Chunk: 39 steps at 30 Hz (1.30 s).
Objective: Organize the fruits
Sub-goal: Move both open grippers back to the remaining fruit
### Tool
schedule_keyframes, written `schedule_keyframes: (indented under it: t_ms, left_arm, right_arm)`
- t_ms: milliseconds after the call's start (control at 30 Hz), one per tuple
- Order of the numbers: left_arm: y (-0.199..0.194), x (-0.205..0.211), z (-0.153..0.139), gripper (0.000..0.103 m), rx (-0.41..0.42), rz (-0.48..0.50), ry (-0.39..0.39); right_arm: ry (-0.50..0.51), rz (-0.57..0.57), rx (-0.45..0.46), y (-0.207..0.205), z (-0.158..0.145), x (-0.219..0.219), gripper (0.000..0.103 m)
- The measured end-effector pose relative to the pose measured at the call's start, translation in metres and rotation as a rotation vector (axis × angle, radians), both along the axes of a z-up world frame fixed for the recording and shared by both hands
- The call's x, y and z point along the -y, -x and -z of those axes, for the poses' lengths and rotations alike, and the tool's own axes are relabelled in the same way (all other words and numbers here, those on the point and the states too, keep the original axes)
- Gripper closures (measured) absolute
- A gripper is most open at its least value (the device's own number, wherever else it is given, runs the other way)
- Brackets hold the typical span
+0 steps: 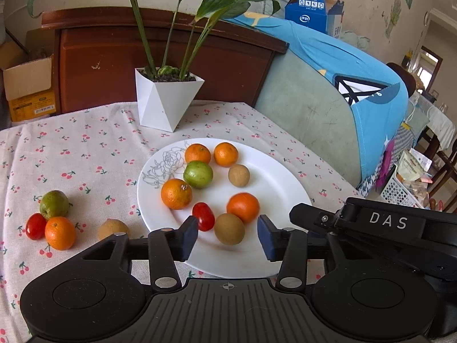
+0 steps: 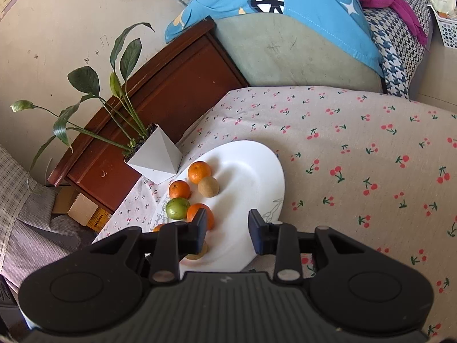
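Mostly plated: eight fruits on white plate

Plate (image 1: 274,177) near table's far edge holds four oranges, green fruit (image 1: 198,174), red tomato (image 1: 203,216), two brown fruits. Left gripper (image 1: 228,235) open, nothing clamped; right gripper (image 2: 227,230) open, empty.

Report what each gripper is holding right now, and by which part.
Nothing is held. The left gripper stands open over the white plate, a brown fruit lying loose beyond its pads. The right gripper is open too, over bare plate.
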<state>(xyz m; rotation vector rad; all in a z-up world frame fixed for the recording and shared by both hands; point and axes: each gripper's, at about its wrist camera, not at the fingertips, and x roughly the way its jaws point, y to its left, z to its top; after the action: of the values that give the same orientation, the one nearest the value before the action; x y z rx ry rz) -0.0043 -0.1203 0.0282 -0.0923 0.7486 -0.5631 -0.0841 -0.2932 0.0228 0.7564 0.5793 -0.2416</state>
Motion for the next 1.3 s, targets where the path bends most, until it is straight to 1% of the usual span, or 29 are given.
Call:
schedule_keyframes:
  t_ms: [167,233,300,433,600,667,733,867,933,1033,1167,1300]
  left_arm:
    - [0.000,0.000,-0.005,0.052,0.007,-0.005,-0.011]
    - [0.000,-0.001,-0.007,0.051,0.002,-0.010,-0.018]
    - [-0.001,-0.002,-0.008,0.045,-0.009,-0.018,-0.031]
    - [0.004,-0.007,-0.014,0.043,0.003,-0.021,-0.044]
    - [0.010,-0.013,-0.024,0.039,0.003,-0.020,-0.074]
    - [0.014,-0.016,-0.030,0.036,0.012,-0.017,-0.084]
    - [0.018,-0.019,-0.036,0.035,0.022,-0.006,-0.095]
    - [0.027,-0.027,-0.045,0.025,0.044,0.001,-0.134]
    - [0.030,-0.036,-0.047,0.025,0.046,-0.011,-0.134]
    - [0.032,-0.050,-0.050,0.024,0.020,-0.029,-0.114]
    - [0.032,-0.069,-0.050,0.024,-0.001,-0.064,-0.136]
    - [0.026,-0.097,-0.051,0.024,-0.017,-0.139,-0.142]
  right_arm:
    - [0.003,0.001,-0.001,0.000,-0.002,0.000,0.065]
    - [0.009,-0.003,-0.003,0.000,-0.003,-0.001,0.065]
    - [0.019,-0.006,-0.004,0.001,-0.006,-0.002,0.064]
    - [0.047,-0.019,-0.007,0.005,-0.011,-0.006,0.059]
    - [0.076,-0.047,-0.004,0.012,-0.020,-0.010,0.055]
    - [0.097,-0.056,-0.003,0.016,-0.025,-0.012,0.048]
    - [0.111,-0.071,-0.003,0.021,-0.029,-0.014,0.045]
    - [0.150,-0.104,-0.002,0.031,-0.035,-0.020,0.044]
    - [0.169,-0.119,-0.012,0.035,-0.037,-0.023,0.044]
    - [0.185,-0.148,-0.017,0.041,-0.037,-0.028,0.044]
    - [0.216,-0.208,-0.018,0.044,-0.039,-0.039,0.044]
    - [0.253,-0.280,-0.004,0.047,-0.039,-0.053,0.044]
